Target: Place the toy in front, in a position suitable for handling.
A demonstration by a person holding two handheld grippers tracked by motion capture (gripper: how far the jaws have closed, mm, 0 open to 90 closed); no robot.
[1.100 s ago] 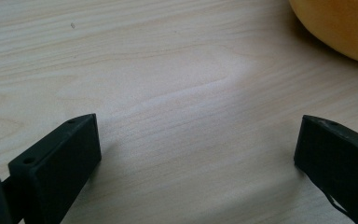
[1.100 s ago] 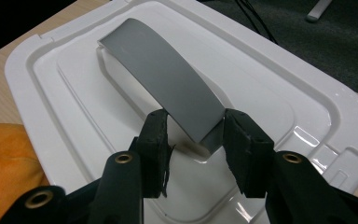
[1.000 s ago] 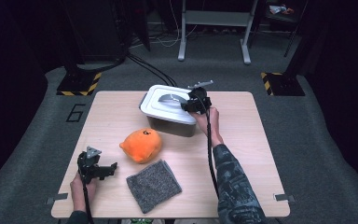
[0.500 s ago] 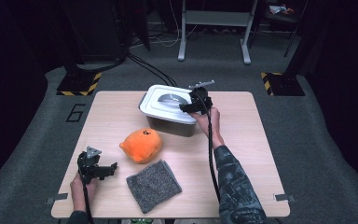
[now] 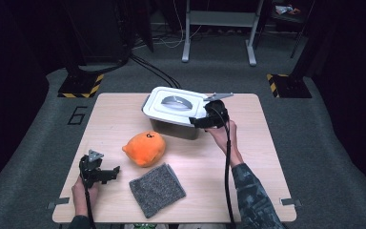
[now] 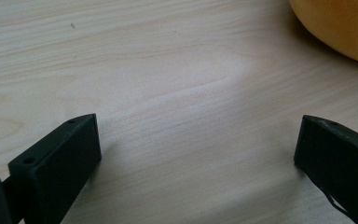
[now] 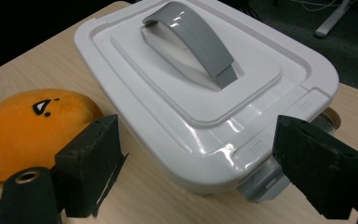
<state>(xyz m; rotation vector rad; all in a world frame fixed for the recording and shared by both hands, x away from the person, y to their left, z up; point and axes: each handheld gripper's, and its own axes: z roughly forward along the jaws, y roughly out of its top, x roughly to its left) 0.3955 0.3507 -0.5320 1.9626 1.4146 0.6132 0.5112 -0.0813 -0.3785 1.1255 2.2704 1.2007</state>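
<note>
A grey storage box [image 5: 171, 128] stands at the back middle of the table, under a white lid [image 5: 174, 107] with a grey handle [image 7: 193, 39]. My right gripper [image 5: 198, 122] is at the box's near right corner. Its jaws have just been opening and now stand wide on either side of the lid's corner [image 7: 214, 154] without pressing on it. An orange plush toy [image 5: 144, 148] lies in front of the box. My left gripper [image 5: 110, 173] rests near the table's front left, open over bare wood [image 6: 191, 140], with the plush [image 6: 340, 28] just beyond it.
A grey cloth [image 5: 157, 189] lies near the front edge, right of the left gripper. The wooden table [image 5: 262, 157] has bare room on its right half. Dark floor, cables and a metal stand surround it.
My right gripper has drawn back from over the lid towards the box's near right corner, and its jaws have spread. The left gripper has stayed put.
</note>
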